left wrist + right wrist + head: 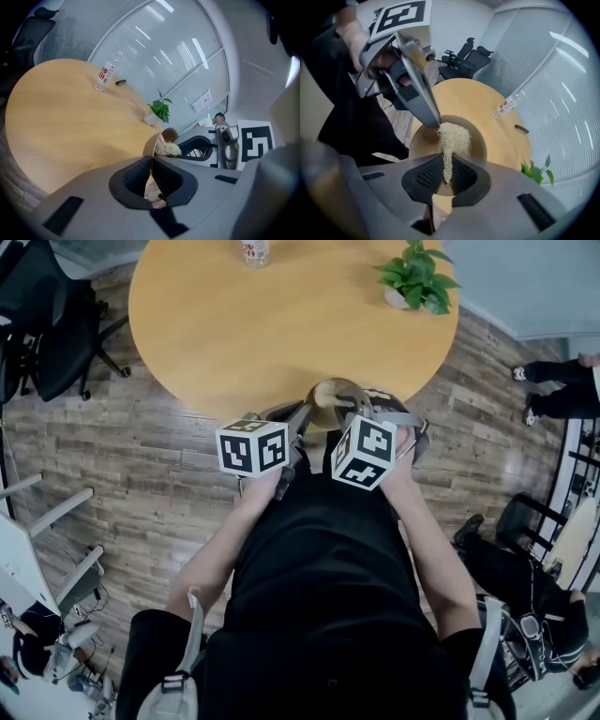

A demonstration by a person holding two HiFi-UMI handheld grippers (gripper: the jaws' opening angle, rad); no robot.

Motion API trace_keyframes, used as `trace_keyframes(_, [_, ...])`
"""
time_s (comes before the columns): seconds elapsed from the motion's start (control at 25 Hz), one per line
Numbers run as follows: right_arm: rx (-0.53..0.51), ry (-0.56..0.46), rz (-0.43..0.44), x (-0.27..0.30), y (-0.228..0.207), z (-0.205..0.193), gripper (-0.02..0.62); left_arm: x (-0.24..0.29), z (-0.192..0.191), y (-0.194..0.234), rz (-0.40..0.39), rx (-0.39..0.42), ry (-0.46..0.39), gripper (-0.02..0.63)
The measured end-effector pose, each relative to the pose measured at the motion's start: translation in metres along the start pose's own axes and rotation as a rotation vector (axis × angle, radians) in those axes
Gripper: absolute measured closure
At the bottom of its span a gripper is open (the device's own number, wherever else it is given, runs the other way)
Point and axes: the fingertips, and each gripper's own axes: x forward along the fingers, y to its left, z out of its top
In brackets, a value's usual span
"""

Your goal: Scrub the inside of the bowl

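Tan-brown round bowl [423, 140] between the grey left gripper's [151, 164] black mesh-patterned pads [136, 180], pale cream netted fibre scrubber [453, 136] between the grey right gripper's [446, 165] pads, black-and-white square-patterned cubes [251, 447], honey-yellow round wooden table [244, 324]

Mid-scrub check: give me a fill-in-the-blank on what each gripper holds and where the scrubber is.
1. The left gripper is shut on the bowl by its ____.
2. The right gripper is shut on the scrubber, whose head sits ____ the bowl.
3. The table is ____ in shape.
Missing words: rim; inside; round.
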Motion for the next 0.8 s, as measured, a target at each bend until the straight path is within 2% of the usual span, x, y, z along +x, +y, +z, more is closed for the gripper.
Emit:
trace_keyframes(0.08, [0.008,-0.008,0.004,0.001,0.001,0.000,0.558,-0.001,0.000,-0.001,-0.009,-0.015,-0.007,0.581])
trace_keyframes(0.24, [0.234,-0.079,0.094,0.005,0.007,0.000,0.558,-0.002,-0.001,-0.001,-0.025,-0.052,-0.017,0.581])
trace_keyframes(0.4, [0.398,-0.102,0.203,0.007,0.021,-0.001,0.558,-0.001,-0.001,-0.005,-0.031,-0.041,-0.019,0.580])
trace_keyframes(0.52, [0.592,-0.121,0.296,0.010,0.029,-0.003,0.558,0.001,-0.005,-0.005,-0.025,-0.026,0.000,0.580])
trace_keyframes(0.68, [0.942,-0.218,0.513,0.004,0.033,0.006,0.558,0.003,-0.014,0.004,-0.008,-0.063,0.022,0.581])
trace_keyframes(0.72, [1.008,-0.255,0.560,0.000,0.032,0.009,0.558,0.004,-0.015,0.006,-0.006,-0.078,0.023,0.581])
trace_keyframes(0.8, [1.075,-0.309,0.604,-0.009,0.027,0.009,0.558,0.005,-0.016,0.008,-0.006,-0.100,0.021,0.581])
